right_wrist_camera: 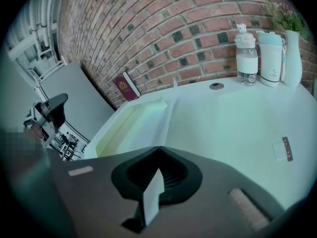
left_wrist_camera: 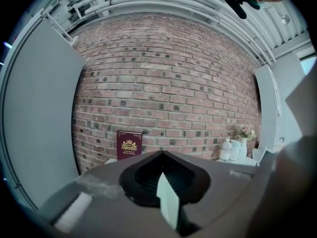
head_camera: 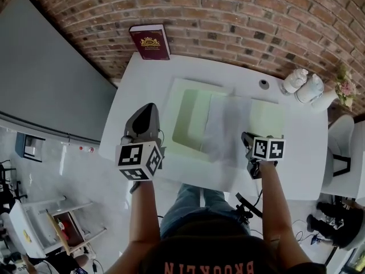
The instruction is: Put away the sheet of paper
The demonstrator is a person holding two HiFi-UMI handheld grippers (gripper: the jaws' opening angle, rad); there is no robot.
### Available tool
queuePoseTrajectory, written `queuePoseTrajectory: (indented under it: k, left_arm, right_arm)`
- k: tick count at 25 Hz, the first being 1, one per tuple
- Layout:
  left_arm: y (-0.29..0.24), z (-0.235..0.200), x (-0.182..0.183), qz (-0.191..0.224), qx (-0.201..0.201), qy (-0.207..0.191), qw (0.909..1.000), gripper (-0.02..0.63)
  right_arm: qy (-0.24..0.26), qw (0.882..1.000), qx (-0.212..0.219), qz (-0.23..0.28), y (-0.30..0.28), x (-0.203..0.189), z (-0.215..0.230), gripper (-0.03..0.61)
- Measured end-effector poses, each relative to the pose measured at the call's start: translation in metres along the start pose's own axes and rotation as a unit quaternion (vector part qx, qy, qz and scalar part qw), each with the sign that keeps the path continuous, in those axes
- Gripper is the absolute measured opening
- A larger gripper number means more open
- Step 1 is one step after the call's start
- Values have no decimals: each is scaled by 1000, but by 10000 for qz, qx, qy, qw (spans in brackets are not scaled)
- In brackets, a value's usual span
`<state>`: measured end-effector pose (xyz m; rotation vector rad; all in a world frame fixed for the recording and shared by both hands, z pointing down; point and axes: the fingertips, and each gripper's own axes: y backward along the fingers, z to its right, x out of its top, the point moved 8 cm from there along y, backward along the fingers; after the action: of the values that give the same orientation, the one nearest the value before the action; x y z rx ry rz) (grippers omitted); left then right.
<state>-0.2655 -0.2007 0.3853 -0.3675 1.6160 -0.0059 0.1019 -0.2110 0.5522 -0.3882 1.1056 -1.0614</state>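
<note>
Head view shows a thin, hazy white sheet of paper [head_camera: 228, 127] in the middle of the white counter [head_camera: 296, 153]. It lies across the right part of a shallow pale green tray [head_camera: 181, 90], and its near edge reaches toward the person. A maroon hardback book [head_camera: 149, 41] leans on the brick wall at the far side.

The left tool [head_camera: 149, 105] hangs over the tray's left rim, well apart from the sheet, and its jaws are pressed together. The right tool [head_camera: 246, 135] sits at the sheet's near right edge, also pressed together. Whether it touches the paper I cannot tell.

Each gripper view shows the same thin pale strip edge-on in the seam. Since it looks alike in both, I judge it to be part of the tool, not pinched paper.

The sheet looks very light and limp, thin enough for the green to show through. It probably slides easily on the smooth counter and creases if it is nipped hard or dragged. The best hold seems to be an edge or corner where it rides up over the tray's rim, because a gap there lets a jaw slip underneath. Taking two corners, one per tool, would keep it from sagging or folding.
</note>
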Motion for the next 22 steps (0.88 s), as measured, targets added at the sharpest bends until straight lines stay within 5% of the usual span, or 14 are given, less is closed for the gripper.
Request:
queuePoseTrajectory:
  k: [22]
  left_arm:
    - [-25, -73, 0, -166, -37, -26, 9999, -5]
  right_arm:
    - [-973, 9946, 340, -139, -76, 17, -50, 2]
